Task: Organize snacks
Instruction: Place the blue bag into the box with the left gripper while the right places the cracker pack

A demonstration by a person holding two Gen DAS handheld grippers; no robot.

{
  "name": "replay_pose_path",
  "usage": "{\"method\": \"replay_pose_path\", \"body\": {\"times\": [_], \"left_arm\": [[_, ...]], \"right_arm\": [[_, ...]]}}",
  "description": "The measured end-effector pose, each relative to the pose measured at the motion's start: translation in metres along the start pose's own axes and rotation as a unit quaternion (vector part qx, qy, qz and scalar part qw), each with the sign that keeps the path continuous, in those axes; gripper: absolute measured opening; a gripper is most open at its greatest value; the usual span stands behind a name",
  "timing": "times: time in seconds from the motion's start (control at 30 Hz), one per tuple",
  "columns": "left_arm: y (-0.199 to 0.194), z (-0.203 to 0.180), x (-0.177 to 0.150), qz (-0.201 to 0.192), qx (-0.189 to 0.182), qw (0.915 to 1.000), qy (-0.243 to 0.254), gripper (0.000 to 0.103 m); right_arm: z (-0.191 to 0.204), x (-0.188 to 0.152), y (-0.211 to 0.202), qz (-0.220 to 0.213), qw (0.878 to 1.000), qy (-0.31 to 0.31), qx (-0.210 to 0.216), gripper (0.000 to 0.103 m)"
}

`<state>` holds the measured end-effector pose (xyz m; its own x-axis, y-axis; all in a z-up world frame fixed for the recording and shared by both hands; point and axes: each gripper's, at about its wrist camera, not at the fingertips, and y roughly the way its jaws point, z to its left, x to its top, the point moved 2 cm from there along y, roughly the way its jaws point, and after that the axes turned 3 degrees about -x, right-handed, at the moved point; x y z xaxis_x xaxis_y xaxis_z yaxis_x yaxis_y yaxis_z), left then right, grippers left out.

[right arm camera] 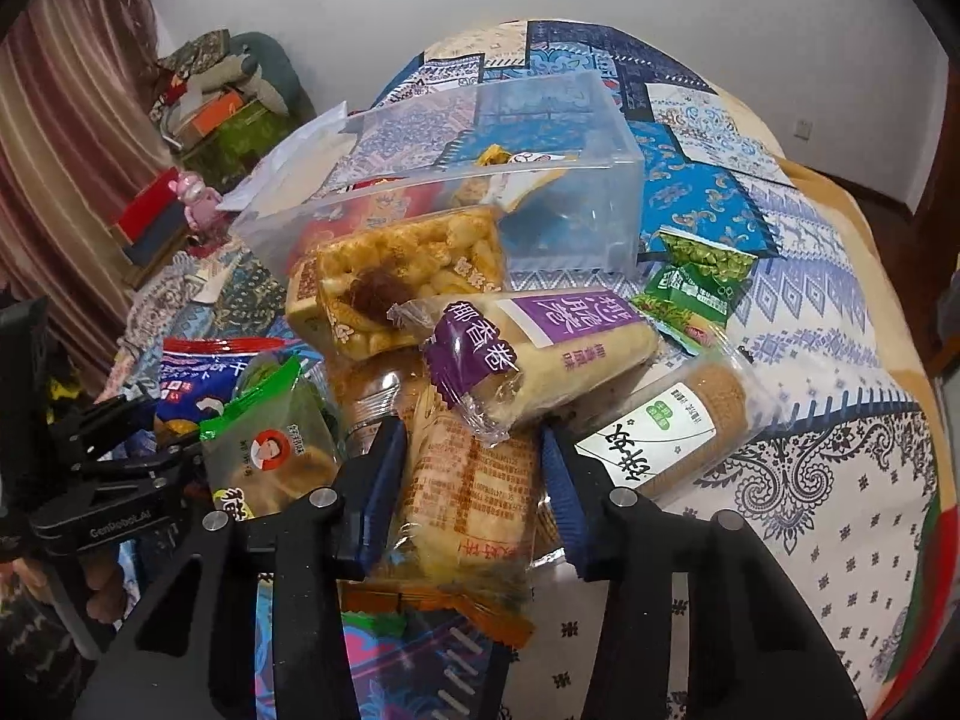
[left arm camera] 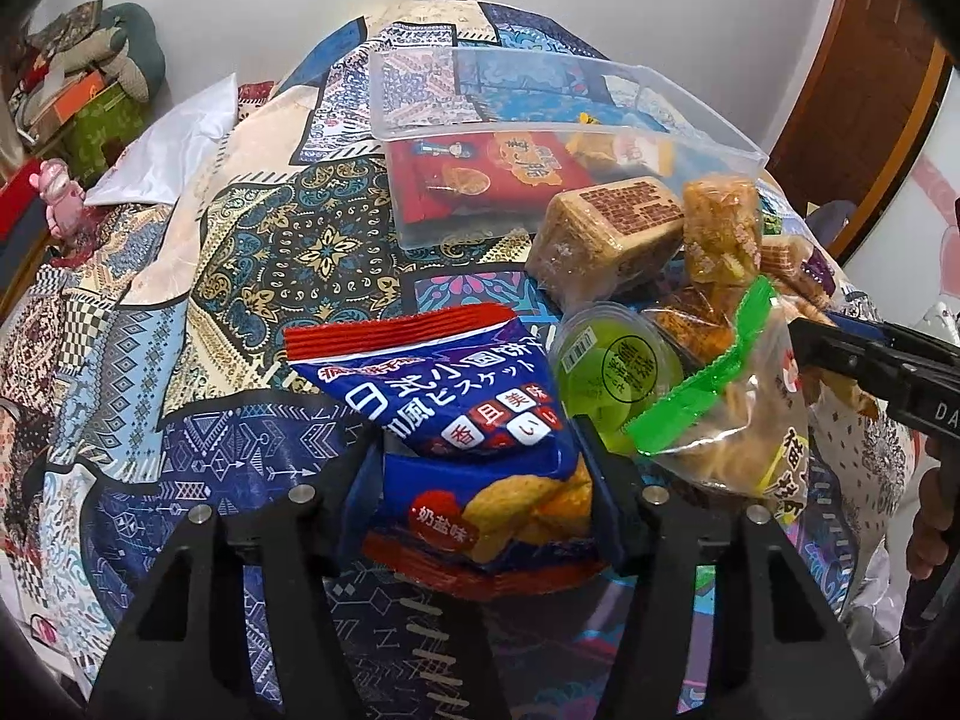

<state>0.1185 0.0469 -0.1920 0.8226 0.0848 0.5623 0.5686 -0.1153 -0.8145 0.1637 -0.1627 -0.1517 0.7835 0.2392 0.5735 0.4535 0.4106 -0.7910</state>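
Note:
My left gripper (left arm camera: 480, 438) is shut on a blue biscuit bag (left arm camera: 456, 396) with red crimped ends, its pads pressing both sides. In the right wrist view my right gripper (right arm camera: 471, 432) is shut on a clear packet of pale snacks with orange print (right arm camera: 468, 510) at the front of the snack pile. A clear plastic box (left arm camera: 384, 96) behind the pile holds red and yellow packets. The box (right arm camera: 420, 192) stands just beyond a rice crisp bar (right arm camera: 408, 264). The right gripper (left arm camera: 840, 348) shows at the right edge, beside a green-topped bag (left arm camera: 720, 408).
The pile also holds a green jelly cup (left arm camera: 612, 366), a purple-labelled roll (right arm camera: 540, 336), a cracker tube (right arm camera: 678, 426) and green pea packets (right arm camera: 696, 288). A patchwork cloth (left arm camera: 270, 240) covers the round table. A pink toy (left arm camera: 60, 198) and stacked boxes (left arm camera: 78, 96) stand beyond its left edge.

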Motion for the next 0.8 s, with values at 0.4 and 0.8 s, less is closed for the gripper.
{"method": "replay_pose_path", "body": {"times": [0.4,0.8], "left_arm": [[-0.041,-0.001,0.011,-0.039,0.006,0.9992,0.003,0.059],[-0.092,-0.013,0.053,-0.106,-0.003,0.9943,0.011,0.059]], "right_arm": [[0.012,-0.01,-0.034,-0.019,0.999,-0.004,0.037,0.037],[0.027,0.018,-0.077,-0.09,0.995,-0.024,0.042,0.037]]}}
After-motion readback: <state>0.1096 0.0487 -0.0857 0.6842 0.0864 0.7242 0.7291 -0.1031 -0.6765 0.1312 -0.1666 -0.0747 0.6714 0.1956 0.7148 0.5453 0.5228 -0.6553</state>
